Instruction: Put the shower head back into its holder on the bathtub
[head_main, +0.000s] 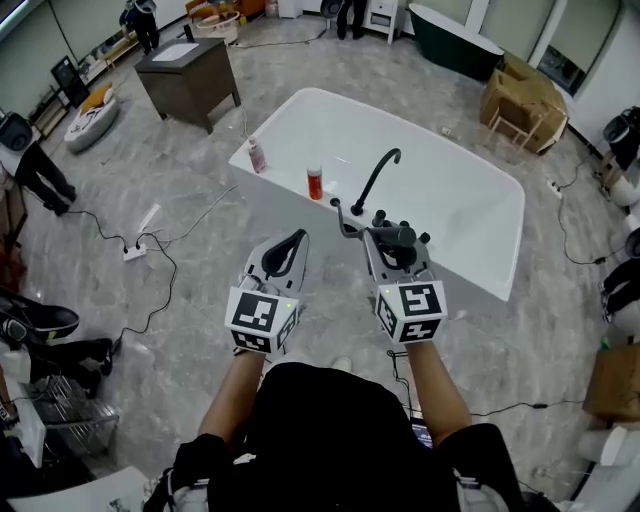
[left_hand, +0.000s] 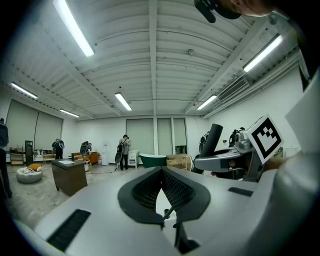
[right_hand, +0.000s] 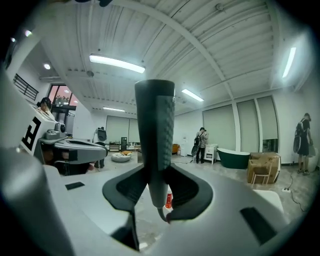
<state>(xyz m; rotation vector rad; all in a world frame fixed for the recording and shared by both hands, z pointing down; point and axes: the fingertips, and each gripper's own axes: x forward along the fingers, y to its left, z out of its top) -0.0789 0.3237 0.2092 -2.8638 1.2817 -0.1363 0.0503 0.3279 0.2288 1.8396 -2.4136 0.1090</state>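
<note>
Shower head (right_hand: 155, 140): dark grey, upright, clamped between the jaws of the right gripper (right_hand: 155, 172), whose pads press on both sides of its handle. A thin hose end leaves the bottom of the handle.

Head view: the right gripper (head_main: 395, 238) is held just short of the near rim of the white bathtub (head_main: 300, 100), with the shower head (head_main: 393, 237) at its tip. A black curved faucet (head_main: 378, 178) stands on that rim among small dark fittings; which of them is the holder cannot be told. A red bottle (head_main: 315, 184) and a pink bottle (head_main: 257, 156) stand further left on the rim.

Left gripper (head_main: 295, 240): held beside the right one, short of the tub. Its own view shows the jaws (left_hand: 161, 170) closed tip to tip with nothing between them.

Differences between views:
- Only the head view shows the bathtub, the faucet and both grippers together.
- The left gripper view shows the right gripper from the side, with the shower head (left_hand: 214, 139) rising above it.
- The right gripper view shows the red bottle (right_hand: 169, 200) low behind the handle.
- Both gripper views show the ceiling lights and a dark green tub (left_hand: 152, 160) across the room.
</note>
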